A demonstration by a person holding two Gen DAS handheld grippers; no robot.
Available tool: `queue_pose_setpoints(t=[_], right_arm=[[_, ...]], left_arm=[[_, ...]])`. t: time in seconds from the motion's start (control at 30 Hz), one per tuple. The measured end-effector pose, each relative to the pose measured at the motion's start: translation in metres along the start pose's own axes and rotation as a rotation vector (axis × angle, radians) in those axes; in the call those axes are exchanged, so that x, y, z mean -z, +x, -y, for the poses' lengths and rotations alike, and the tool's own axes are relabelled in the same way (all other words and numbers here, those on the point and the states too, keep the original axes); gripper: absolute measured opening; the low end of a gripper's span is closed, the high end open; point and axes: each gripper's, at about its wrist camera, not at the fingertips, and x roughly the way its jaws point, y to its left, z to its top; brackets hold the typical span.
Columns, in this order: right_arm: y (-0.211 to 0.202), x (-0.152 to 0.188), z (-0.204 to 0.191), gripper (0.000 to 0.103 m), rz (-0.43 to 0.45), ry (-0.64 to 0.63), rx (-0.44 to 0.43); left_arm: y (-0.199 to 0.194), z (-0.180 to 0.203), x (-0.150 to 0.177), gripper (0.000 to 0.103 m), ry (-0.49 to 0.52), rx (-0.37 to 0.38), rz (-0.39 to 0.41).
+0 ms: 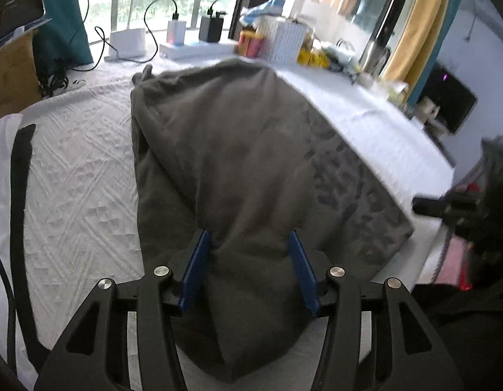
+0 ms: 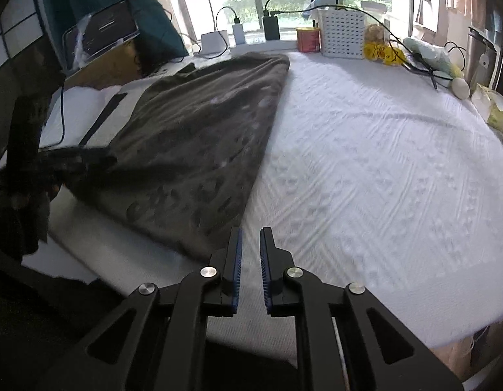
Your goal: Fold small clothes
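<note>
While the grey garment (image 1: 238, 163) lies folded on the white-covered counter (image 2: 365, 169), left hand-held gripper (image 1: 250, 270) gapes wide over its near end w/o gripping, right hand-held gripper (image 2: 250, 254) nearly closed & empty beside its near corner.

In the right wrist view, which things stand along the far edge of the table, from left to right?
White charger → dark power bank → red tin → white perforated basket → yellow packet.

White perforated basket (image 2: 342, 32), red tin (image 2: 307, 39), perhaps chargers (image 2: 271, 27) by window.
</note>
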Motion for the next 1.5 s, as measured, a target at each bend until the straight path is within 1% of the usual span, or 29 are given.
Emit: queue_pose_setpoints(t=[0.07,0.17,0.3,0.47,0.67,0.73,0.83,1.0,1.07,1.1,1.17,1.23,1.37,1.5], right_arm=[[0.004,-0.007,0.0,0.012,0.002,-0.005,-0.004],[0.011,-0.016,0.0,0.012,0.003,-0.012,-0.018],[0.023,-0.031,0.0,0.012,0.002,-0.027,-0.021],[0.034,-0.054,0.004,0.013,0.021,-0.031,-0.027],[0.046,-0.078,0.018,0.014,0.038,-0.015,-0.023],[0.05,-0.087,0.023,0.014,0.045,-0.007,-0.023],[0.057,-0.096,0.03,0.014,0.049,0.001,-0.023],[0.069,-0.112,0.04,0.015,0.056,0.02,-0.023],[0.074,-0.118,0.044,0.015,0.057,0.027,-0.025],[0.076,-0.121,0.046,0.015,0.055,0.03,-0.026],[0.08,-0.124,0.049,0.015,0.052,0.033,-0.029],[0.086,-0.127,0.051,0.015,0.044,0.035,-0.03],[0.096,-0.132,0.053,0.015,0.031,0.035,-0.033],[0.104,-0.138,0.053,0.015,0.024,0.028,-0.036]], left_arm=[[0.0,-0.003,-0.002,0.054,-0.009,0.009,-0.005],[-0.005,-0.007,-0.006,0.054,-0.012,-0.008,-0.005],[-0.012,-0.016,-0.017,0.054,-0.036,-0.012,0.02],[-0.009,-0.028,-0.039,0.054,-0.036,-0.054,0.044],[0.008,-0.044,-0.076,0.054,-0.01,-0.108,0.079],[0.016,-0.048,-0.091,0.054,0.018,-0.138,0.083],[0.029,-0.052,-0.111,0.054,0.066,-0.153,0.089],[0.058,-0.067,-0.135,0.054,0.094,-0.183,0.046],[0.067,-0.072,-0.139,0.054,0.099,-0.189,0.029],[0.072,-0.075,-0.141,0.051,0.095,-0.191,0.017],[0.079,-0.081,-0.143,0.008,0.084,-0.186,-0.004],[0.081,-0.087,-0.145,0.008,0.075,-0.165,0.004],[0.074,-0.099,-0.149,0.007,0.054,-0.188,0.048],[0.077,-0.11,-0.151,0.008,0.02,-0.163,0.033]])
